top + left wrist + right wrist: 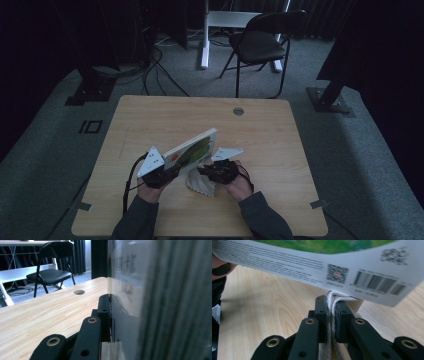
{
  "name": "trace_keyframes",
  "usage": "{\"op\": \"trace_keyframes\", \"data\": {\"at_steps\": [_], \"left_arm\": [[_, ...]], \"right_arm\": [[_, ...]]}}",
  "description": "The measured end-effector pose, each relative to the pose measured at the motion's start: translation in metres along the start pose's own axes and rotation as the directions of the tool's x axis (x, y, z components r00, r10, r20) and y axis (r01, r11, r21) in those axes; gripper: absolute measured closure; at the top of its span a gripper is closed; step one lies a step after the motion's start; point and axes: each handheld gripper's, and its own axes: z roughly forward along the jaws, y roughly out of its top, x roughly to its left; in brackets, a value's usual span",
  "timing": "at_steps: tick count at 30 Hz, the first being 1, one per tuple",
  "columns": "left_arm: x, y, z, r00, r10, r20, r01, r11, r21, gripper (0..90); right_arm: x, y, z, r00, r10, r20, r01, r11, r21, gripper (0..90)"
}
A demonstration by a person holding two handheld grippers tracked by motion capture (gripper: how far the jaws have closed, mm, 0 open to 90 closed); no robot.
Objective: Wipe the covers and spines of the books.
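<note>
At the near edge of the wooden table (150,112), the person's two forearms come in from below, each hand carrying a gripper. The left gripper (167,172) sits left of centre, and its jaws are pinched on the near end of a book (192,149); in the left gripper view one black jaw lies flat against the book's cover (130,290), with the page edges beside it. The book is held tilted above the table, its green-printed cover facing up, and it runs from the left gripper away toward the far right. Just right of it, the right gripper (206,172) has its jaws pressed together on a fold of pale cloth (202,184), which hangs down to the tabletop between the two hands. In the right gripper view the cloth (331,302) is squeezed between the two jaws, right beneath the book's back cover with its barcode (377,282). Farther off, a round cable hole (238,111) sits near the table's far edge. Beyond the table, a black folding chair (262,42) stands on the grey carpet.
</note>
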Motion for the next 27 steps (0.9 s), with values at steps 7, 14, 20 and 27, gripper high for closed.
{"op": "trace_keyframes", "data": {"at_steps": [7, 14, 20, 27], "left_arm": [[0.000, 0.001, -0.001, 1.0000, -0.001, 0.001, 0.001, 1.0000, -0.009, 77.7], [0.000, 0.000, -0.001, 1.0000, 0.001, -0.002, -0.001, 1.0000, -0.008, 77.7], [0.000, 0.000, -0.001, 1.0000, 0.000, -0.003, 0.000, 1.0000, -0.008, 77.7], [0.000, 0.000, -0.001, 1.0000, 0.000, -0.003, 0.000, 1.0000, -0.008, 77.7]], "right_arm": [[0.008, 0.003, 0.000, 0.9998, -0.019, -0.010, 0.019, 1.000, -0.005, 82.9], [0.015, 0.005, 0.001, 0.9990, -0.040, -0.022, 0.040, 0.999, -0.001, 83.0], [0.023, 0.007, 0.004, 0.9978, -0.055, -0.038, 0.055, 0.998, -0.001, 82.9], [0.033, 0.009, 0.006, 0.9956, -0.075, -0.057, 0.075, 0.997, -0.004, 82.9]]}}
